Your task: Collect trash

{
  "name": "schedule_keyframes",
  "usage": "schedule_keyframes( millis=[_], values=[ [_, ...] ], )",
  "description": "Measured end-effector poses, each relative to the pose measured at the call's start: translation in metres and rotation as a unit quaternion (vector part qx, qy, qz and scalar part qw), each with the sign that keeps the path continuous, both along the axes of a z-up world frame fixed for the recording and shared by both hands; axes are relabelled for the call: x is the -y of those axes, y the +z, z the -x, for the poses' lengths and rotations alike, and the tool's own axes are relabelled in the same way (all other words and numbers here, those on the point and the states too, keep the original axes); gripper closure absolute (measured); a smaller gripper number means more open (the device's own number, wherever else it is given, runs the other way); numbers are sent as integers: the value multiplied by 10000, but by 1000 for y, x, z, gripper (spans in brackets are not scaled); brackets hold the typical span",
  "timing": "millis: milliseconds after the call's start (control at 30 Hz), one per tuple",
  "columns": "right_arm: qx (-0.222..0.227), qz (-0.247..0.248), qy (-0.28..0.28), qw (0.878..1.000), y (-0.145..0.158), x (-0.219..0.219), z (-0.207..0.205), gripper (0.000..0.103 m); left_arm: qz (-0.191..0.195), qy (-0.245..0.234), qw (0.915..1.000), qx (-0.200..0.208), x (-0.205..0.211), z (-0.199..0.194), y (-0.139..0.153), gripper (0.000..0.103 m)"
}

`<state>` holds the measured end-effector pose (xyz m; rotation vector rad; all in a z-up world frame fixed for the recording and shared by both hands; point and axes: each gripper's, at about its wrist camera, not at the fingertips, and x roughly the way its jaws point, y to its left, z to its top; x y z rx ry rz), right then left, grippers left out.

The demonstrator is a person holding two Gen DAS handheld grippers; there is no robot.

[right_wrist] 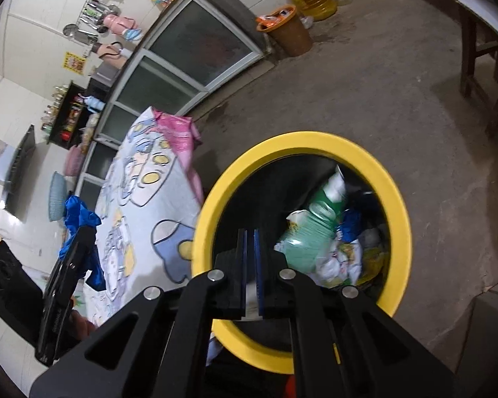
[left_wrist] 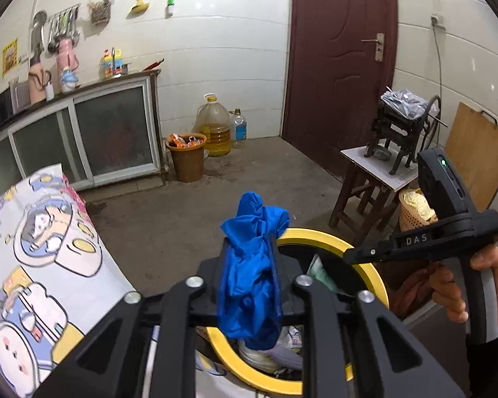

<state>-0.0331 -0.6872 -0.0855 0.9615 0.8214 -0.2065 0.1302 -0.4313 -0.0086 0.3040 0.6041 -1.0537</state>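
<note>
My left gripper [left_wrist: 249,248] is shut on a crumpled blue plastic bag [left_wrist: 249,275] and holds it over the near rim of a yellow-rimmed black trash bin [left_wrist: 318,235]. In the right wrist view the same bag [right_wrist: 79,219] hangs from the left gripper at the far left, beside the bin. My right gripper [right_wrist: 251,235] is over the bin [right_wrist: 302,141], its jaws nearly together with a thin gap and nothing between them. A green and white plastic bottle [right_wrist: 315,229] and crumpled wrappers [right_wrist: 345,258] lie inside the bin. The right gripper also shows in the left wrist view [left_wrist: 352,255].
A table with a cartoon-print cloth [left_wrist: 33,248] stands left of the bin. A brown waste basket [left_wrist: 186,157] and oil jugs [left_wrist: 214,126] sit by the cabinet. A wooden stool [left_wrist: 372,179] with a cast-iron machine stands right, near a dark door [left_wrist: 342,49].
</note>
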Motion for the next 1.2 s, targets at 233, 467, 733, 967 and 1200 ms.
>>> schedule_keyframes(
  millis=[233, 467, 733, 967, 1200],
  values=[
    [-85, 215, -186, 9996, 3, 2, 5, 97, 276, 176, 9994, -148, -14, -5, 3, 20],
    [-83, 1242, -451, 9912, 38, -22, 14, 97, 807, 540, 9945, -397, -61, -12, 20, 8],
    [423, 2647, -137, 9633, 91, -103, 0, 97, 1323, 1480, 9798, 230, -179, 17, 46, 8],
    [1258, 3125, 993, 9363, 118, -223, -33, 61, 1221, 2967, 9410, 1075, -302, 59, 54, 8],
    [1945, 3377, 1644, 9061, 127, -326, -43, 35, 1384, 4398, 8806, 1094, -392, 79, 52, 8]
  ],
)
